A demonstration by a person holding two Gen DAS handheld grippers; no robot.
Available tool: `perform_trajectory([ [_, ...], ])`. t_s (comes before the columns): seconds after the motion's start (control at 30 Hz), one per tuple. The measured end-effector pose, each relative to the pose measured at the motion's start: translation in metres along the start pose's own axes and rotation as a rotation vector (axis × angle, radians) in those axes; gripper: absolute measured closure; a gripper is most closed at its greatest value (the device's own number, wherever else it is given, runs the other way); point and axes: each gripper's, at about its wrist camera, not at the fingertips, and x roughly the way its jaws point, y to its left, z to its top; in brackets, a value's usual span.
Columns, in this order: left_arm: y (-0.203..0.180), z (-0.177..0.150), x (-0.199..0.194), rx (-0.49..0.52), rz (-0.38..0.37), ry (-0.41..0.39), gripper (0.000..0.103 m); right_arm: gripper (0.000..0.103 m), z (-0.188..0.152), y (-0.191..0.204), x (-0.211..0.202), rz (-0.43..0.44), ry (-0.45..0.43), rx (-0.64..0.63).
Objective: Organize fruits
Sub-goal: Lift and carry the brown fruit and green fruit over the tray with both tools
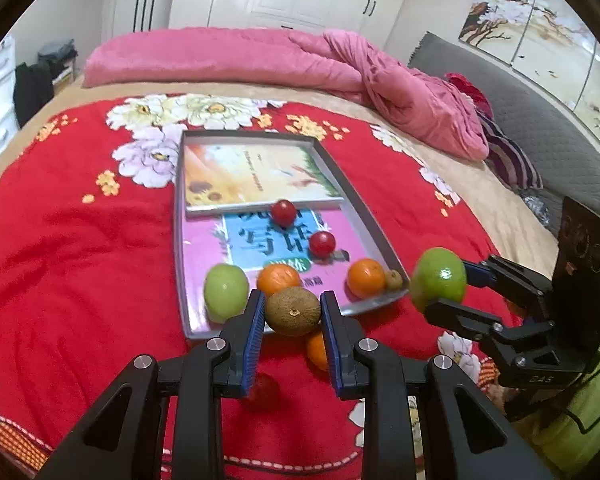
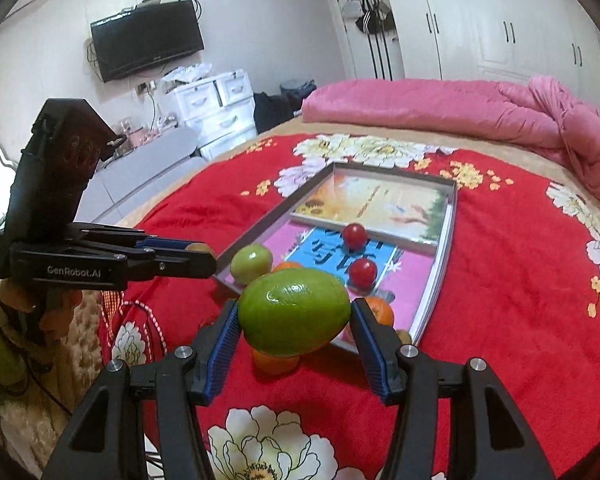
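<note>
Kiwi (image 1: 293, 311) in left tool (image 1: 293, 322), green apple (image 2: 294, 312) in right tool (image 2: 294, 334).

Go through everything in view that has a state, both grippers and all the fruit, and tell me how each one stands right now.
left gripper: shut on the kiwi
kiwi: held, lifted off the bed
right gripper: shut on the green apple
green apple: held above the red blanket
second green apple: resting in the tray
tray: on the bed, holding books and fruit
two cherry tomatoes: lying on the books

kiwi (image 1: 293, 311): brown, lifted | green apple (image 2: 294, 312): glossy, lifted | tray (image 1: 364, 216): holds assorted fruit
</note>
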Motion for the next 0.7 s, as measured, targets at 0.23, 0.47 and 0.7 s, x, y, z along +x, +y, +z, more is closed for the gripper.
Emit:
perform_trajectory([
  [0.23,0.004,0.005,0.008,0.004,0.037,-0.014,0.074,0.048,0.002,-0.004,-0.003,-0.038,-0.024,0.016],
  [0.47,0.007,0.002,0.027,0.007,0.059,0.019,0.074,0.048,0.003,-0.008,-0.001,-0.059,-0.035,0.034],
  [0.7,0.009,0.001,0.039,-0.001,0.062,0.040,0.074,0.048,0.005,-0.012,0.001,-0.071,-0.039,0.045],
])
